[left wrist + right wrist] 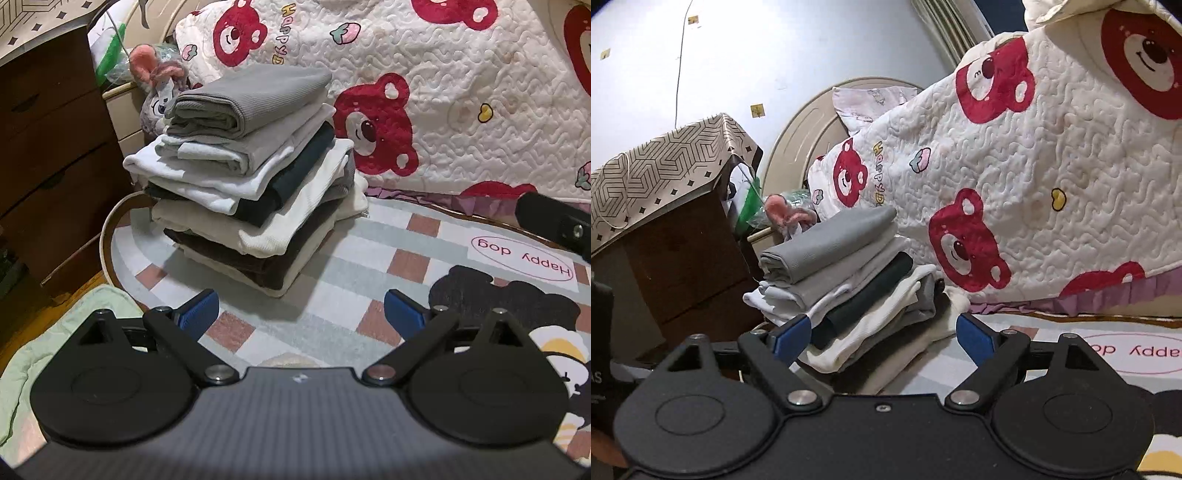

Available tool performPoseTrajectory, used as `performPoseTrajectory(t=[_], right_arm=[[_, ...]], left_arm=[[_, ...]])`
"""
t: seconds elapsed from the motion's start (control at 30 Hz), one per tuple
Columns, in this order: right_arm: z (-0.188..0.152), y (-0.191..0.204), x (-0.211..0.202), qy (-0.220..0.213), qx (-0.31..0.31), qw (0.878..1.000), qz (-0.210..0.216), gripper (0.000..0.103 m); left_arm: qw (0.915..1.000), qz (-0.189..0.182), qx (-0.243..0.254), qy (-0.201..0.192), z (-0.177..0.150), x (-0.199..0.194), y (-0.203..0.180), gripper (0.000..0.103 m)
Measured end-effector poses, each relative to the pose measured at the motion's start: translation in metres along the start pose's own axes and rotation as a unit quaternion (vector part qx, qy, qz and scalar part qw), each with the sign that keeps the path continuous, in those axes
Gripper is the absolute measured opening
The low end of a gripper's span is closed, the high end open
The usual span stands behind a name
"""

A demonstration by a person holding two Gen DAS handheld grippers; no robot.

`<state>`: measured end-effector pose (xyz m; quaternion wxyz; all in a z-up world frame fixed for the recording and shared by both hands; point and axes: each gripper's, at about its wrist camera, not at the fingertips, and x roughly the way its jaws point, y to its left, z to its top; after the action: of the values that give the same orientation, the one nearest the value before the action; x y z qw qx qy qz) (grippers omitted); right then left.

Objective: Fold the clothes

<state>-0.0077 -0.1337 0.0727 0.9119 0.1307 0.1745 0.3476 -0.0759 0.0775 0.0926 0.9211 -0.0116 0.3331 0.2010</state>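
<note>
Left tool [299,314], right tool [882,339]: jaws spread wide, empty. Tall stack of folded grey, white and dark clothes [243,184]: on checked rug [369,258], ahead of both. Step: between garments; next, fetch an unfolded piece.

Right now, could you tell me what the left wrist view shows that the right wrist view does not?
Only the left wrist view shows the pale green cloth at lower left, the checked mat's full pattern with its black cartoon figure, and the bottom of the stack.

Only the right wrist view shows the white wall with a hanging cord and the patterned cover on the brown cabinet.

Both show the stack of folded clothes topped by a grey garment, the bear-print quilt, and an open, empty tool: left tool, right tool.
</note>
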Motion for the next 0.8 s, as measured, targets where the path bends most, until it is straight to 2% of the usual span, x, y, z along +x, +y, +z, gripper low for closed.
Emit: performPoseTrajectory(t=[0.37, 0.8], right_arm=[[-0.001, 0.019, 0.001, 0.02, -0.035, 0.999, -0.007, 0.089], [-0.005, 0.026, 0.005, 0.046, -0.045, 0.998, 0.002, 0.089]], left_arm=[[0.9996, -0.022, 0.018, 0.002, -0.002, -0.004, -0.009, 0.097], [0.9997, -0.02, 0.003, 0.011, -0.006, -0.003, -0.006, 0.102]])
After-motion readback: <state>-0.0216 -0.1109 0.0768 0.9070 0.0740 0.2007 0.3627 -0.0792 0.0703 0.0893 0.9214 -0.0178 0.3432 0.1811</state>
